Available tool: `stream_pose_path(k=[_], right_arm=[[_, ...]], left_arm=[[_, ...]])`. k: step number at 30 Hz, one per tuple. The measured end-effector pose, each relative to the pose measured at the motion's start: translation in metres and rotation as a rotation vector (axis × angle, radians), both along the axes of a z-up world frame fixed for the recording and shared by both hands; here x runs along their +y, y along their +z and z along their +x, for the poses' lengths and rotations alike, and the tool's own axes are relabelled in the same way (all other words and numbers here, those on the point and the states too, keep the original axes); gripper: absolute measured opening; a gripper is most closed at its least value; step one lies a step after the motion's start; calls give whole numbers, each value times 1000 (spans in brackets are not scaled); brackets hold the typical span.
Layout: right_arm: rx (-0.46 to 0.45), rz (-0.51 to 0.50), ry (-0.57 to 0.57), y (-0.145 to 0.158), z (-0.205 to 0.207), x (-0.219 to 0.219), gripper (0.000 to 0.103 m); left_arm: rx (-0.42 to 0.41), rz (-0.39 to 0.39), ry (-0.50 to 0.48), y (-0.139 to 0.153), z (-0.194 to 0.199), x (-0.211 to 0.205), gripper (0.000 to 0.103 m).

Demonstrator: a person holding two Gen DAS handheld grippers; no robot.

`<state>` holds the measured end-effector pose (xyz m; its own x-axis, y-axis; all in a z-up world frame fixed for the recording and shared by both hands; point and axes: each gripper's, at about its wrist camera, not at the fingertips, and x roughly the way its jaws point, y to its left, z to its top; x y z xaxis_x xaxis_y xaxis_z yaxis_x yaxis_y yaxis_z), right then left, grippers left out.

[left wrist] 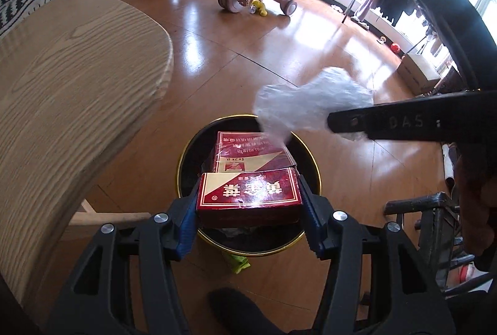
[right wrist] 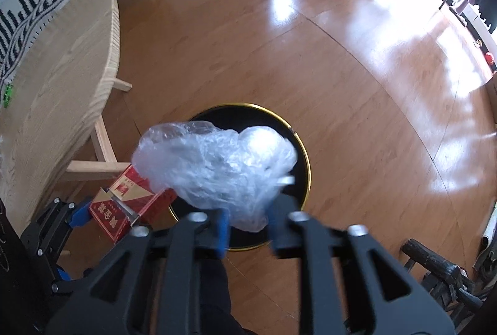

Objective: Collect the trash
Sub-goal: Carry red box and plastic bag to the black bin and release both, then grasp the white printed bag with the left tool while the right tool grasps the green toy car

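Both grippers hung over the bin (left wrist: 186,155), a black can with a gold rim standing on the floor (right wrist: 341,71) just beside the table (left wrist: 71,80). The left gripper (left wrist: 248,195) pinched a red box (left wrist: 250,196) by its two ends, just above the bin's near rim; a second red box (left wrist: 245,153) already lay inside. The right gripper (right wrist: 248,226) stood with jaws spread, the pads apart from the crumpled plastic bag (right wrist: 214,167), which sat blurred between and ahead of them over the bin's mouth, seemingly let go and falling. The step in hand looked like the drop: the bag released, the box not yet. Next, the left jaws would need to spread over the opening so the box lands inside, not on the rim.
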<state>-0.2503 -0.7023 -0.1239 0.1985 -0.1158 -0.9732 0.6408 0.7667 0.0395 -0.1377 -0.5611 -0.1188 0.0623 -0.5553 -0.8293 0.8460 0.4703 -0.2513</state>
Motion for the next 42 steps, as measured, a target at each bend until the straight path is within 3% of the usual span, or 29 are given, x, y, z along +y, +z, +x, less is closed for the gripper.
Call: stream_pose_path(k=[1,3,14,20,26,31,36,39,42], right_arm=[[-1,-9,10,1,1,1,84],[-10,-17,11,3,1,3,84],[-65,-38,-18,20,1,2,84],[-255,-126,-35,73,15,22,84],[-431,-140,62,123,54,83,84],[-522,-120,195,150,109,164,84],[-605,-56,285,168,168,251,84],[-629,-21,393,171,209,321,84],[-626,-32,489,168,236,380,84]], left_arm=[[5,2,-5,-2,-1,-1,61],[12,0,-6,-5,-1,-2,72],[15,-11,-2,-2,-5,2,85],[-42,-49,16,35,0,41,92],[-203,-81,122,95,39,141,96],[-319,-49,304,126,89,244,96],[-371,-52,545,136,132,358,96],[-311,-43,691,134,156,422,96],[-320,-34,797,134,168,475,96]])
